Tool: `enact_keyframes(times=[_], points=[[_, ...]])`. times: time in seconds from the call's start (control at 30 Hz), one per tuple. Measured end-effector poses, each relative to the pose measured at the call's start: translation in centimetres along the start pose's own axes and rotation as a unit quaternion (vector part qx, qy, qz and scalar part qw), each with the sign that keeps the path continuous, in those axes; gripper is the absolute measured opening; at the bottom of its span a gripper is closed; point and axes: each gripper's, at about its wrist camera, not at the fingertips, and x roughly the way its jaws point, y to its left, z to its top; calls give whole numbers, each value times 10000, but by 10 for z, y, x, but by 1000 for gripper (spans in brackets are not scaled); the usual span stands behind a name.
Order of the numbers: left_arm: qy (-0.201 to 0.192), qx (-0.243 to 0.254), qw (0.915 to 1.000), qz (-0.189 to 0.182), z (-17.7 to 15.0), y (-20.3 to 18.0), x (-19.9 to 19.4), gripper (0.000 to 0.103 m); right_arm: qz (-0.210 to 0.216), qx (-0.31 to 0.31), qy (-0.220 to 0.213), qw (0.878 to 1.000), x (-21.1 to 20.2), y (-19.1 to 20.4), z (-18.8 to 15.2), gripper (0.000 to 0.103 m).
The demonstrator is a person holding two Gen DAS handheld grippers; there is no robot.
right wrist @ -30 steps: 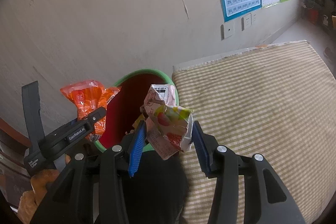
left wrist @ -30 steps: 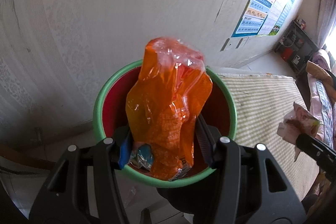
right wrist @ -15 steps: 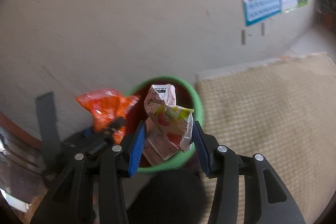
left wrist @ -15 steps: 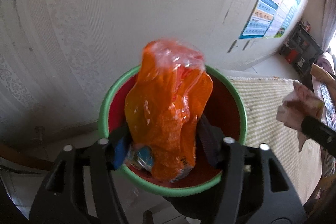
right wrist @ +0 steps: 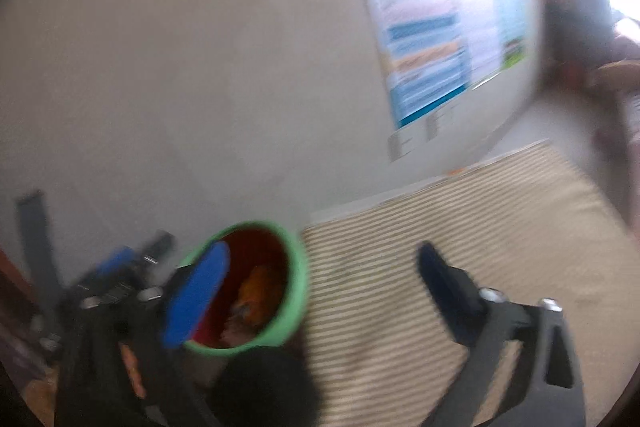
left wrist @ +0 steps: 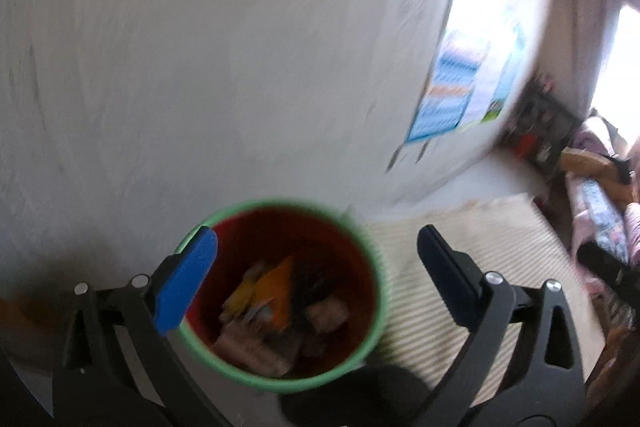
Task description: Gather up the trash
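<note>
A red bin with a green rim (left wrist: 376, 267) stands by the white wall; it also shows in the right wrist view (right wrist: 300, 279). An orange snack bag (left wrist: 276, 287) and other wrappers (left wrist: 256, 347) lie inside it; the orange bag also shows in the right wrist view (right wrist: 256, 291). My left gripper (left wrist: 316, 275) is open and empty above the bin. My right gripper (right wrist: 324, 287) is open and empty, above the bin's right edge and the mat. Both views are blurred.
A striped beige mat (right wrist: 460, 227) lies right of the bin; it also shows in the left wrist view (left wrist: 480, 247). A poster (right wrist: 432, 39) hangs on the wall. Bedding (left wrist: 600, 219) and a dark shelf (left wrist: 544, 131) sit at the far right.
Both grippers opened. The orange bag left my left gripper and the pink carton left my right gripper; the bag now lies in the bin. Both cameras tilted upward.
</note>
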Motion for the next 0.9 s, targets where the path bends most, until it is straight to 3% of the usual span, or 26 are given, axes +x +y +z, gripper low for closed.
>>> enact_keyframes(times=[0.13, 0.2, 0.23, 0.3, 0.4, 0.9], points=[[-907, 216, 9956, -99, 9, -44, -33, 98, -900, -372, -1177, 9883, -58, -16, -7, 96], [-1240, 419, 9914, -87, 12, -69, -47, 98, -1424, -548, -2002, 9678, -85, -20, -15, 96], [-1309, 487, 9902, -57, 13, -78, -51, 98, -1655, -619, -2145, 9606, -91, -22, -18, 96], [-1307, 583, 9897, 67, 15, -98, -57, 98, -2032, -728, -1917, 9574, -94, -28, -19, 96], [-1201, 649, 9906, 13, 14, -117, -66, 98, -1943, -377, -1758, 9643, -101, -46, -24, 96], [-1118, 1064, 9880, -88, 4, -148, -75, 98, -2159, 264, -1739, 9604, -117, -86, -38, 96]])
